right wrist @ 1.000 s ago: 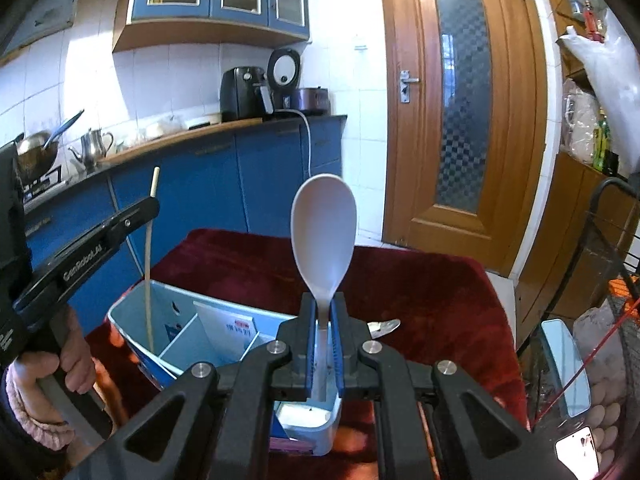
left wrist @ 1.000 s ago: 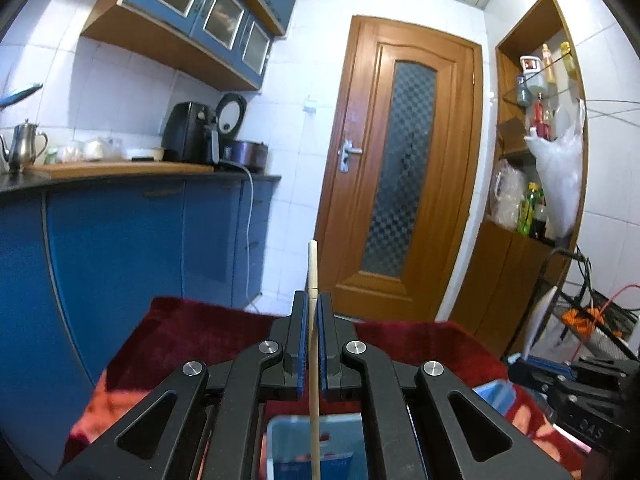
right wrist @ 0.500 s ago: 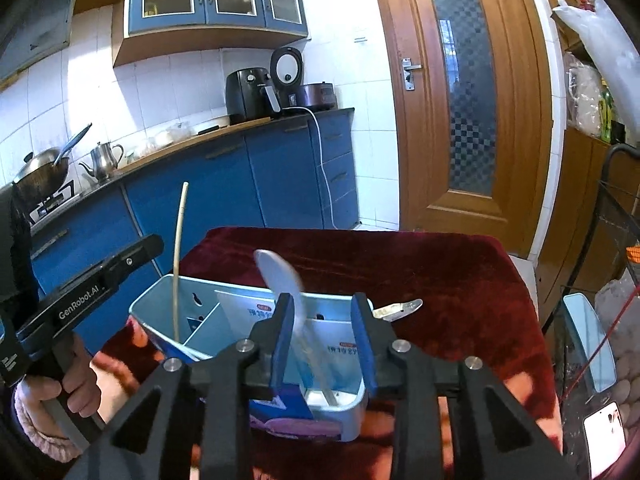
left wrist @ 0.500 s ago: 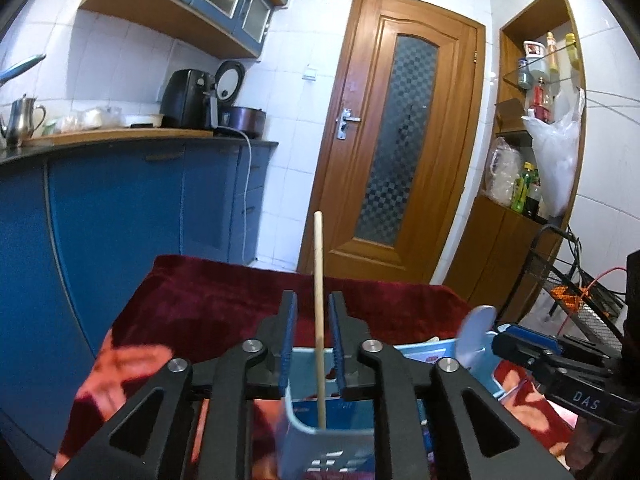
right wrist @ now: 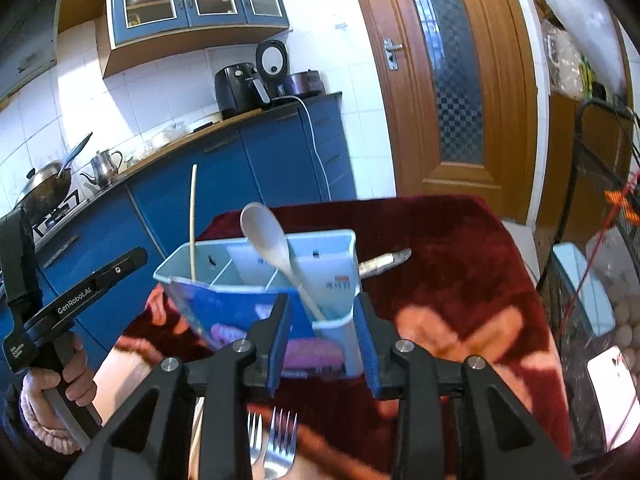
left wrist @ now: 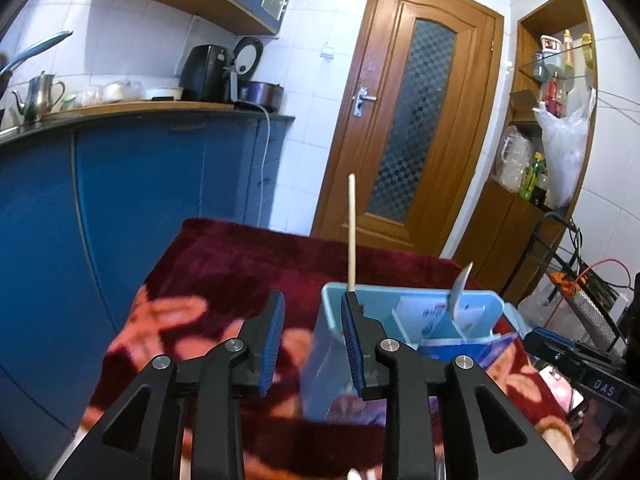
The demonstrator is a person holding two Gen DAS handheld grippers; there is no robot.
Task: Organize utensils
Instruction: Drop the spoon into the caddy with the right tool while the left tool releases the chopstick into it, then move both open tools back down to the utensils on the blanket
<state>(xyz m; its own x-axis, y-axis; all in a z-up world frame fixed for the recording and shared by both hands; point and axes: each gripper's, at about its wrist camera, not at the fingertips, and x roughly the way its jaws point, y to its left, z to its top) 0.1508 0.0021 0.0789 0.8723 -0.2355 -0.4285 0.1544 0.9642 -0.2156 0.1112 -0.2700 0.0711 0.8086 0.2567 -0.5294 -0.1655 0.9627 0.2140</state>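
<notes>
A light blue utensil holder with dividers stands on the red cloth. A wooden chopstick stands upright in its left compartment. A white spoon leans in the right compartment, bowl up. My left gripper is just short of the holder's left corner; its jaws are opening and the pads grip nothing. My right gripper is open, with the holder's near right corner showing between its fingers, untouched. Two forks lie below it.
A metal utensil lies on the red patterned cloth behind the holder. Blue kitchen cabinets run along the left, a wooden door is at the back, and a wire rack stands at the right. A hand holds the left gripper.
Both grippers have opened and drawn back. The chopstick and the spoon, held before, now stand free in the holder; the spoon has tipped to the left.
</notes>
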